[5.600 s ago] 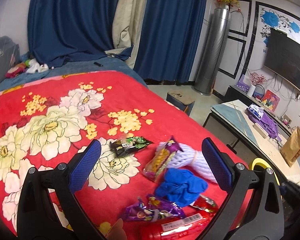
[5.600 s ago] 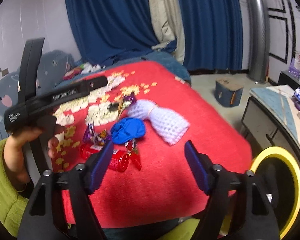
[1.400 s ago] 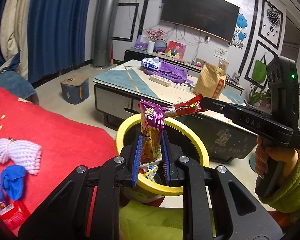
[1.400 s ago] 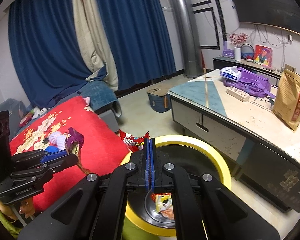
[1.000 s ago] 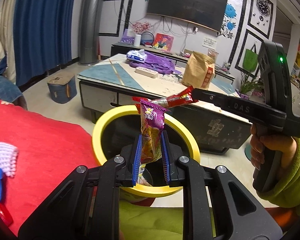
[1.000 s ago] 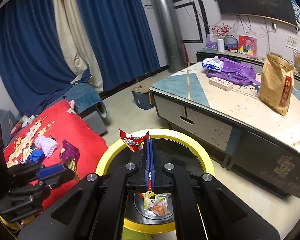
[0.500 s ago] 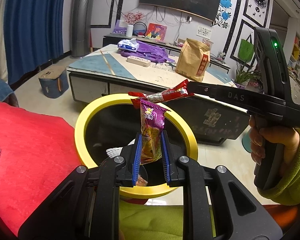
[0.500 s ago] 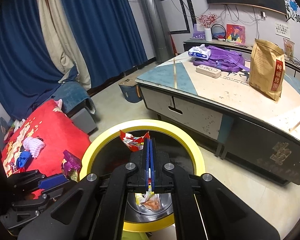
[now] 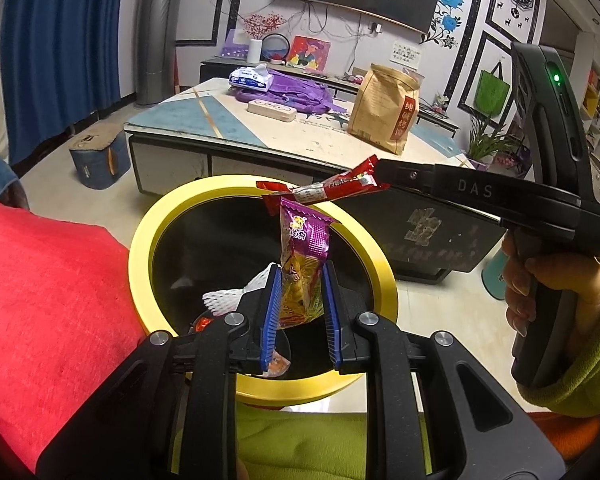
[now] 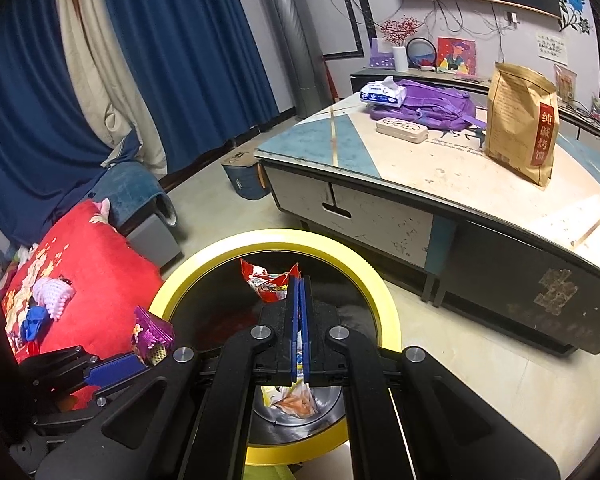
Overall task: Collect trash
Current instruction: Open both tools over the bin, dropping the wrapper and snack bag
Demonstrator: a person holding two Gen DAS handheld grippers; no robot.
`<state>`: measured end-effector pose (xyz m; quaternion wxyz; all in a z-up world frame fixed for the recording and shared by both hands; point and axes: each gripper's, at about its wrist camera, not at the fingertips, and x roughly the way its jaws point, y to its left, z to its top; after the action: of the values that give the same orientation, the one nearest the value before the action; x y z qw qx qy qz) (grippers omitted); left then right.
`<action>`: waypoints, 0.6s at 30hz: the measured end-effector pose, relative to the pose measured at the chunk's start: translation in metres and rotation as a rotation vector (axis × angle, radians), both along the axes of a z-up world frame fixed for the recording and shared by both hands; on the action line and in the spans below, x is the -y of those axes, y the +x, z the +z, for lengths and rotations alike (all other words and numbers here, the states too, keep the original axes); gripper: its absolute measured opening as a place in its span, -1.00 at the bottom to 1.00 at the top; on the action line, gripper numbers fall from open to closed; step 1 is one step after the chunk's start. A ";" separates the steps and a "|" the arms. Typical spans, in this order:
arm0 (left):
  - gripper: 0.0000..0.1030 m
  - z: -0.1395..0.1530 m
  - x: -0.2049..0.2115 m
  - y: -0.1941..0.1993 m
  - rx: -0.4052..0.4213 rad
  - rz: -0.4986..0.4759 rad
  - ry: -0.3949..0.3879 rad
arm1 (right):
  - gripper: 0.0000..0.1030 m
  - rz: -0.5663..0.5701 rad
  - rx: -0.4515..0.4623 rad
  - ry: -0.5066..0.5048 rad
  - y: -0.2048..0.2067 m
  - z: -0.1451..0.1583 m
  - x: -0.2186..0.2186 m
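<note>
Purple-and-yellow snack wrapper (image 9: pixel 304 268) stands upright over the yellow-rimmed trash bin (image 9: pixel 384 280), pinched between the left tongs (image 9: pixel 299 312). Beside it, the red snack wrapper (image 9: pixel 332 190) is clamped flat in the right tongs (image 10: pixel 299 320), also above the bin (scraps lie inside). Red bedspread (image 9: pixel 48 300) sits left, counter (image 10: pixel 440 168) beyond.

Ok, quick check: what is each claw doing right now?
Left claw: closed on the purple snack wrapper.
Right claw: closed on the red wrapper.
</note>
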<state>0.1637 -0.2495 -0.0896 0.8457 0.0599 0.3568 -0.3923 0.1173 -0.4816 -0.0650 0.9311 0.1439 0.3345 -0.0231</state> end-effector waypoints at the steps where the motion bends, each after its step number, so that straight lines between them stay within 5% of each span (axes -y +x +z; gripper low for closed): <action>1: -0.73 -0.001 0.000 0.000 -0.001 0.002 -0.002 | -0.94 -0.007 -0.002 0.003 0.000 0.000 0.001; 8: -0.41 -0.001 -0.006 0.003 -0.021 0.035 -0.030 | -0.34 -0.027 0.010 0.013 -0.002 0.002 0.004; 18: 0.69 0.006 -0.019 0.002 -0.011 0.112 -0.049 | 0.18 -0.036 0.038 0.012 -0.007 0.006 0.004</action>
<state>0.1658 -0.2302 -0.0837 0.8655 0.0169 0.3544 -0.3535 0.1107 -0.4856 -0.0586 0.9359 0.1559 0.3141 -0.0349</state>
